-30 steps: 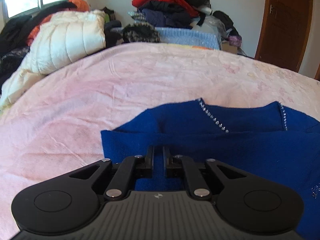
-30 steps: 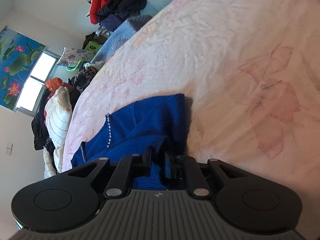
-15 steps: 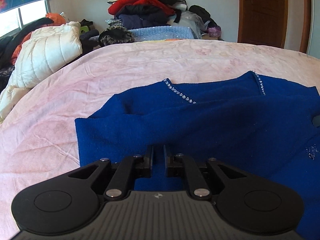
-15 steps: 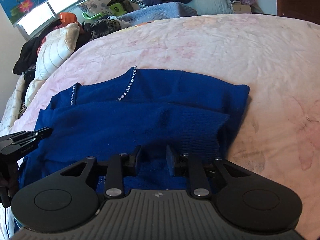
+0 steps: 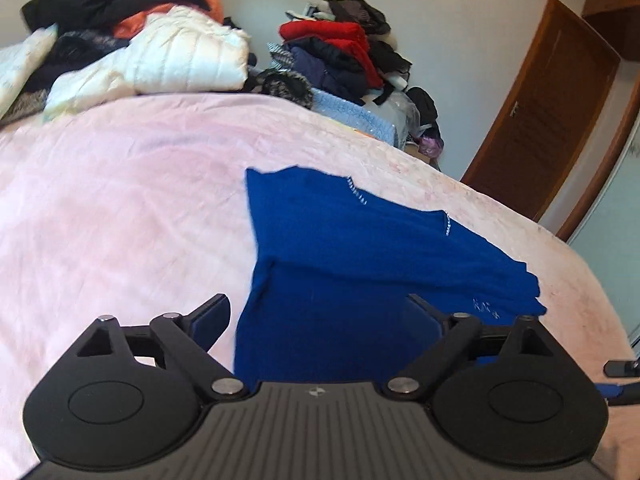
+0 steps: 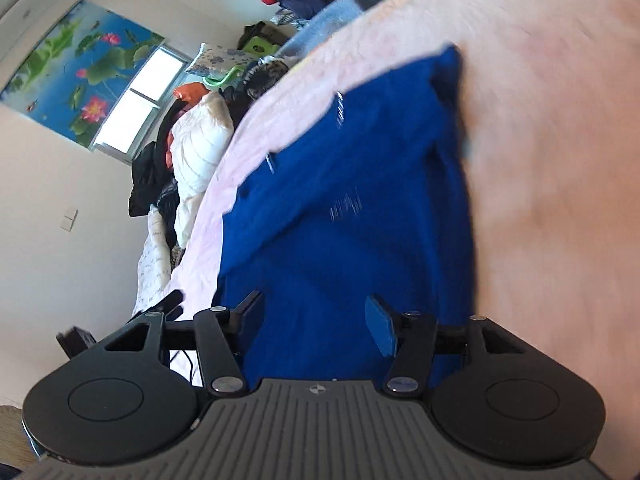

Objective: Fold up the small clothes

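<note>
A blue knitted sweater (image 5: pixel 360 248) with a sparkly neckline trim lies folded on the pink bedcover (image 5: pixel 120 200). My left gripper (image 5: pixel 316 304) hovers at its near left edge. Its jaws are opening wide, and the cloth shows in the gap below them without being pinched. In the right wrist view the sweater (image 6: pixel 360 184) fills the middle. My right gripper (image 6: pixel 314 300) is over its near edge with its jaws opening, and its pads are clear of the cloth. The left gripper's black fingers (image 6: pixel 168 304) show at the left of that view.
Beyond the bed's far edge are a white puffy jacket (image 5: pixel 180 56) and a heap of red and dark clothes (image 5: pixel 340 52). A brown wooden door (image 5: pixel 548 112) stands at the right. A window and lotus poster (image 6: pixel 80 76) are on the wall.
Both grippers were shut on the blue cloth and have now spread their jaws and let it go. Both have shifted sideways and the views have rolled; the sweater lies on the bed.
</note>
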The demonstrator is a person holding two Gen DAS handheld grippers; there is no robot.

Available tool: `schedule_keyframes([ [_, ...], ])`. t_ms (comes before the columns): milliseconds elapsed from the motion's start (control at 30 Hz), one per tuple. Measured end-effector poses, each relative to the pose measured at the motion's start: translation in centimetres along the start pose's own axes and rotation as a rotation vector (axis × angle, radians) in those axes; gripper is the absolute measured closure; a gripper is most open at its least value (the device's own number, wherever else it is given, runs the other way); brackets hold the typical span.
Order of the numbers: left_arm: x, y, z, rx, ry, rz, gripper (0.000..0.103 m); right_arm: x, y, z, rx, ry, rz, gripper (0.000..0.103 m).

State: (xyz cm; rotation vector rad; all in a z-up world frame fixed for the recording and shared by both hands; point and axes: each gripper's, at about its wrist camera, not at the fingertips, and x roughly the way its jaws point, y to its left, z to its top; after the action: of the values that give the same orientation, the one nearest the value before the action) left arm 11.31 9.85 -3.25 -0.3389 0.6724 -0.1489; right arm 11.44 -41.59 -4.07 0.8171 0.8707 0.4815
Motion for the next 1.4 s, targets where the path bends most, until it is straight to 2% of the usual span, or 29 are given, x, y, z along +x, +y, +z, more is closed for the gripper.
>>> schedule_keyframes([
  [100, -2.9, 2.8, -3.3, -0.125, 0.09, -0.03, 0.009, -1.9, -1.7, -5.3, 0.106, 0.038, -0.01, 0.044],
  [167, -3.6, 4.9, -4.9, -0.257, 0.172, -0.082, 0.009, -2.2, -2.8, -8.2, 0.182, 0.082, 0.002, 0.045],
  [267, -3.7, 7.8, -7.3, -0.488, 0.284, -0.217, 0.009, -2.2, -3.7, -11.7, 0.256, 0.117, -0.004, 0.042],
  [367, -3.2, 9.2, -8.7, -0.623, 0.347, -0.367, 0.009, -1.9, -4.3, -13.8, 0.34, 0.121, 0.058, 0.042],
  [433, -2.8, 9.5, -9.6, -0.677, 0.383, -0.448, 0.009, -1.1, -4.1, -14.7, 0.357, 0.14, 0.087, 0.044],
  [567, -3.0, 9.8, -10.1, -0.686, 0.395, -0.478, 0.01, -0.7, -3.4, -15.2, 0.34, 0.14, 0.092, 0.046],
  [667, -3.1, 9.6, -10.4, -0.687, 0.408, -0.497, 0.01, -1.1, -4.0, -15.5, 0.375, 0.113, 0.094, 0.054],
  [767, -3.1, 8.7, -10.4, -0.629, 0.438, -0.468, 0.01, -1.3, -4.3, -16.0, 0.387, 0.091, 0.085, 0.062],
  [900, -3.9, 8.0, -10.6, -0.588, 0.473, -0.451, 0.011, -1.3, -4.6, -16.7, 0.404, 0.087, 0.096, 0.064],
  [967, -4.2, 8.0, -11.0, -0.59, 0.478, -0.435, 0.022, -1.1, -4.5, -17.0, 0.4, 0.088, 0.101, 0.067],
  [1000, -4.2, 7.9, -11.1, -0.583, 0.486, -0.423, 0.046, -0.9, -4.4, -17.2, 0.397, 0.088, 0.098, 0.069],
  [1033, -4.1, 7.9, -11.4, -0.567, 0.507, -0.405, 0.071, -0.7, -4.3, -17.2, 0.39, 0.095, 0.091, 0.076],
  [1067, -3.9, 7.8, -11.7, -0.551, 0.532, -0.387, 0.076, -0.5, -4.3, -17.3, 0.382, 0.101, 0.076, 0.084],
  [1133, -3.7, 8.1, -12.1, -0.556, 0.545, -0.368, 0.079, 0.0, -4.1, -17.4, 0.365, 0.109, 0.056, 0.09],
  [1167, -3.7, 8.2, -12.0, -0.559, 0.542, -0.364, 0.082, 0.0, -4.1, -17.5, 0.361, 0.101, 0.056, 0.096],
  [1233, -3.9, 8.3, -11.6, -0.545, 0.531, -0.345, 0.094, -0.4, -3.2, -17.3, 0.321, 0.078, 0.048, 0.095],
  [1300, -4.5, 8.0, -10.7, -0.515, 0.515, -0.356, 0.095, -1.2, -2.1, -16.8, 0.269, 0.056, 0.037, 0.094],
  [1400, -6.4, 7.8, -8.4, -0.45, 0.466, -0.371, 0.099, -4.4, -0.6, -15.4, 0.232, 0.017, 0.075, 0.095],
])
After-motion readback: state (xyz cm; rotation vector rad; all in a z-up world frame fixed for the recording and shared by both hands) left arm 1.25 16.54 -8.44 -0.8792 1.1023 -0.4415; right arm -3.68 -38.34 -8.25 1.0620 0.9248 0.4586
